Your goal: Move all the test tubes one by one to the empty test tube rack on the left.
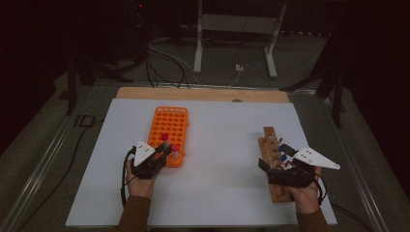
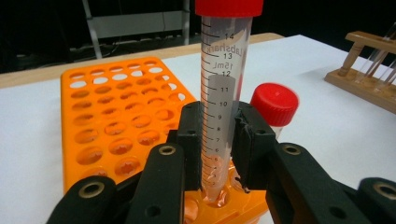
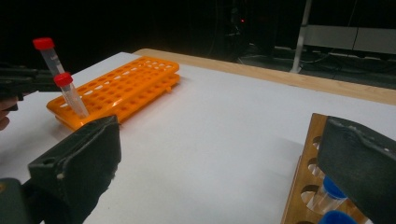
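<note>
Red-capped and clear, a graduated tube (image 2: 223, 93) stands upright between the jaws of the left gripper (image 2: 219, 140), which press on its lower half from both sides; its tip sits in or just above a hole at the near edge of the orange rack (image 2: 116, 116), I cannot tell which. In the left gripper view a second red-capped tube (image 2: 274, 105) stands in the rack just beside it, at about three o'clock. In the high view the held tube (image 1: 165, 140) and the second tube (image 1: 175, 151) sit at the rack's (image 1: 169, 128) near right corner, and the left gripper (image 1: 162, 152) reaches them from about seven o'clock, held by the person's left hand (image 1: 138, 176). The rack lies on a white sheet (image 1: 217, 159) covering the table, left of centre.

Well apart, at about three o'clock across the sheet, a wooden rack (image 1: 273, 159) lies lengthwise. The right gripper (image 1: 273, 166) hovers over its near half, held by the right hand (image 1: 304, 195). In the right gripper view its jaws stand wide apart with nothing between them, and blue-capped tubes (image 3: 332, 198) stand in the wooden rack (image 3: 306, 182) at the lower right. Far off at ten o'clock in that view are the orange rack (image 3: 126, 88) and both red-capped tubes (image 3: 49, 53).
</note>
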A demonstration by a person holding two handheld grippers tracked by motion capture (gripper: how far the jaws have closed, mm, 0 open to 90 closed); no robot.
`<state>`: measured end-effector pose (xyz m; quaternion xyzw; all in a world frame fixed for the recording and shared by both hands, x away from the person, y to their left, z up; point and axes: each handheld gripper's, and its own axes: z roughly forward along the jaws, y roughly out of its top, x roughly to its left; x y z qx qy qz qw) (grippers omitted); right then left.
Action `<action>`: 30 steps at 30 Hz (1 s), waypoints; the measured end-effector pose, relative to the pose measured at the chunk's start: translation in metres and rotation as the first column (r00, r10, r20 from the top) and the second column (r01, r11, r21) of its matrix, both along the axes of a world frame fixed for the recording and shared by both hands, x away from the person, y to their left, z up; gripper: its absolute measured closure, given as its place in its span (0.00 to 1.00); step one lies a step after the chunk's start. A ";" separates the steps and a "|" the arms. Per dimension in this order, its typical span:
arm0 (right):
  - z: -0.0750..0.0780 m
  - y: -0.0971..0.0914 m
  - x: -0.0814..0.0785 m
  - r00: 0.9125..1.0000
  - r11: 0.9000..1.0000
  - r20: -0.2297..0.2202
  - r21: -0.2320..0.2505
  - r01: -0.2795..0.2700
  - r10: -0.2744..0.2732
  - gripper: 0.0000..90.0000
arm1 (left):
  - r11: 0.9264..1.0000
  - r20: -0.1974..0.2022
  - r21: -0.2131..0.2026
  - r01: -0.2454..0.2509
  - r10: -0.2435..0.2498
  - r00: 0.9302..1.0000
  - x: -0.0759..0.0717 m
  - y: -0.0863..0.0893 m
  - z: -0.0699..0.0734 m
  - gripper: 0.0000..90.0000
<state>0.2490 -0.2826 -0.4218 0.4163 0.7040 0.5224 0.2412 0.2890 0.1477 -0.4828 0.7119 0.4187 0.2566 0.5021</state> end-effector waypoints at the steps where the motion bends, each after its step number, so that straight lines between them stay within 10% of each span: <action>1: 0.000 0.000 0.000 1.000 1.000 0.000 0.000 0.000 0.000 0.00 | 1.000 -0.005 0.008 0.000 0.000 1.000 0.001 0.000 -0.001 0.83; 18: 0.000 -0.001 -0.001 1.000 1.000 0.003 -0.005 -0.010 0.010 0.00 | 0.994 -0.123 0.107 0.013 0.000 0.992 0.001 -0.007 -0.017 0.84; 30: 0.001 -0.006 -0.002 1.000 1.000 0.010 0.000 -0.005 0.005 0.00 | 0.999 -0.149 0.027 0.024 -0.020 0.989 -0.002 0.002 -0.015 0.70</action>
